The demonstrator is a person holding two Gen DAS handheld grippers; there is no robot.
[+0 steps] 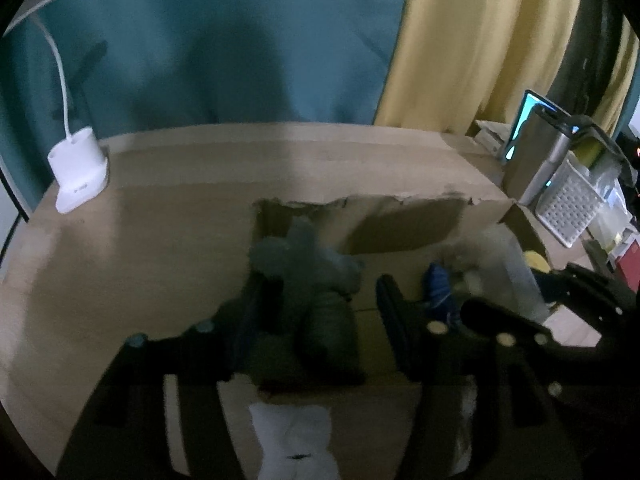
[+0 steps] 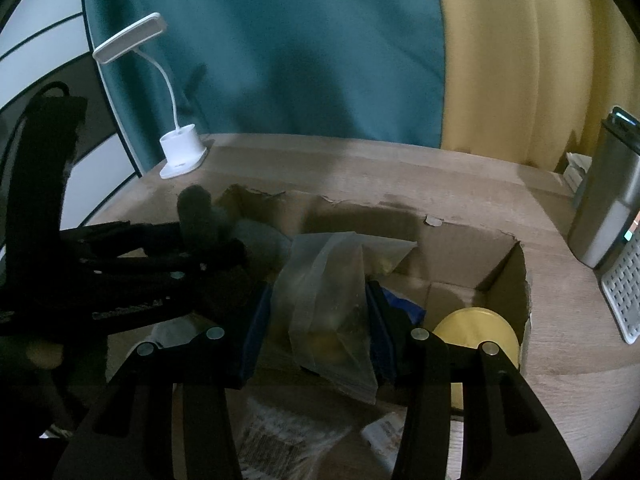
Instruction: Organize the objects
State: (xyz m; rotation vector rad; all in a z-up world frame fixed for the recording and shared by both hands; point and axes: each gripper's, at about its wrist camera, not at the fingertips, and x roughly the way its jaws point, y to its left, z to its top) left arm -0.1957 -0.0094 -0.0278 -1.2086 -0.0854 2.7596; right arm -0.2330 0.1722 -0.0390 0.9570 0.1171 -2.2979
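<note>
A crumpled clear plastic bag [image 2: 332, 292] with something yellowish inside is pinched between the blue-padded fingers of the right claw [image 2: 320, 312], at the lower centre of the right wrist view, above an open brown cardboard box [image 2: 472, 240] with torn edges. A grey cloth bundle [image 1: 312, 280] is seen at the centre of the left wrist view, between the fingers of the left claw [image 1: 324, 300], whose jaws stand apart with a gap on the right side; whether the left pad touches the cloth cannot be told. The bundle sits at the box's left end. A round yellow lid [image 2: 476, 328] lies in the box's lower right corner, and a blue item [image 2: 404, 304] beside the bag. The box rests on a light wooden desk [image 2: 400, 176]. A white gooseneck lamp [image 2: 182, 152] stands at the upper left, a grey metal flask [image 2: 604, 208] and a white perforated basket [image 2: 624, 288] at the right edge. A teal curtain [image 2: 280, 52] and a yellow curtain [image 2: 520, 60] hang behind. Printed paper [image 2: 280, 436] at the bottom is too blurred to be read.
</note>
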